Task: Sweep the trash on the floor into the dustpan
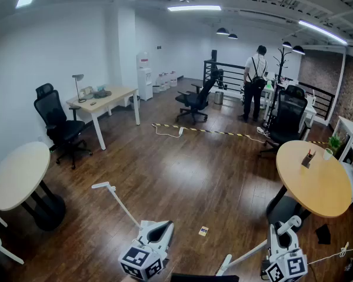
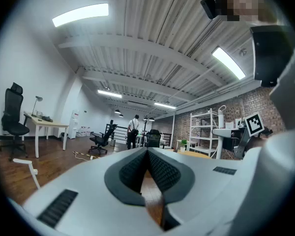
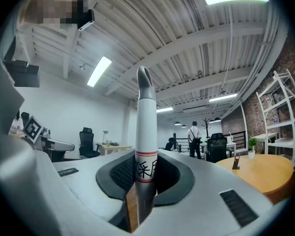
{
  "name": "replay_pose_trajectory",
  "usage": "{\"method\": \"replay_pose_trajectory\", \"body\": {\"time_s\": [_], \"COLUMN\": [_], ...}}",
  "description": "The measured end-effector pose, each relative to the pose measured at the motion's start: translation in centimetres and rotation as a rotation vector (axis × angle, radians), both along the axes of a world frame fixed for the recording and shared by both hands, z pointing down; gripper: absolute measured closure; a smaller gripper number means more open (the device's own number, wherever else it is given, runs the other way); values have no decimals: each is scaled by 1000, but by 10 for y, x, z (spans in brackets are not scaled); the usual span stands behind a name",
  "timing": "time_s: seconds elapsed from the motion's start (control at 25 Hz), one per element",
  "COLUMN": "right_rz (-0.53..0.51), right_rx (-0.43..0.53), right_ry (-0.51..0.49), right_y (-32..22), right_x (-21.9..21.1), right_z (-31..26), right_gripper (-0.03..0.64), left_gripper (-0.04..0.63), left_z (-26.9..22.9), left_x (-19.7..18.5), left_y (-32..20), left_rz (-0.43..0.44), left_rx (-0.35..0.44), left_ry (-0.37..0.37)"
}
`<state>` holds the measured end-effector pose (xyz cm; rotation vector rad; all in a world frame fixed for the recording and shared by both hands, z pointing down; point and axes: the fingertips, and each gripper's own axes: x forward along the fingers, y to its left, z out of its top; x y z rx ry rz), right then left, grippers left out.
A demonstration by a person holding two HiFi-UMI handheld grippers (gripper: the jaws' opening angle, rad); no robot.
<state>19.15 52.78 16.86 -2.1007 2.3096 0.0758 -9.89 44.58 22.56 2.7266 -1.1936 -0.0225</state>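
A small piece of trash [image 1: 203,231] lies on the dark wood floor between my two grippers. My right gripper [image 1: 280,235] at the bottom right is shut on a white broom handle [image 3: 146,132] with a red-striped label. The handle's hooked top [image 1: 293,221] points up and its shaft [image 1: 242,256] slants down to the left. My left gripper [image 1: 157,232] at the bottom centre has its jaws together with nothing showing between them. A second thin white handle [image 1: 119,203] rises up and to the left from beside the left gripper, and appears at the left in the left gripper view [image 2: 30,170].
A round white table [image 1: 17,175] stands at the left and a round wooden table [image 1: 315,178] at the right. Farther off are a desk [image 1: 103,101], black office chairs [image 1: 59,125], striped tape on the floor [image 1: 223,133] and a standing person [image 1: 256,81]. Open floor lies in the middle.
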Motion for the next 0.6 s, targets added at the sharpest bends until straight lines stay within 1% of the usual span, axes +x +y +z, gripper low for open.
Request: {"method": "replay_pose_trajectory", "body": {"time_s": [0.12, 0.28, 0.36, 0.48, 0.6], "right_rz": [16, 65, 77, 75, 84], "right_rx": [-2, 14, 22, 36, 25], "right_ry": [1, -26, -34, -39, -47], "right_y": [-14, -37, -47, -64, -90], "right_x": [-21, -70, -75, -80, -106], "right_z": [5, 3, 11, 18, 13], "right_gripper": [538, 538, 538, 538, 538], "left_gripper": [575, 575, 575, 575, 575], "left_z": [6, 8, 17, 35, 40], "left_x": [-33, -104, -117, -130, -158], "left_y": [-12, -32, -41, -55, -74], "left_rz": [-8, -37, -52, -55, -52], "left_rx": [-9, -6, -1, -15, -26], "left_ry": [0, 24, 43, 46, 40]}}
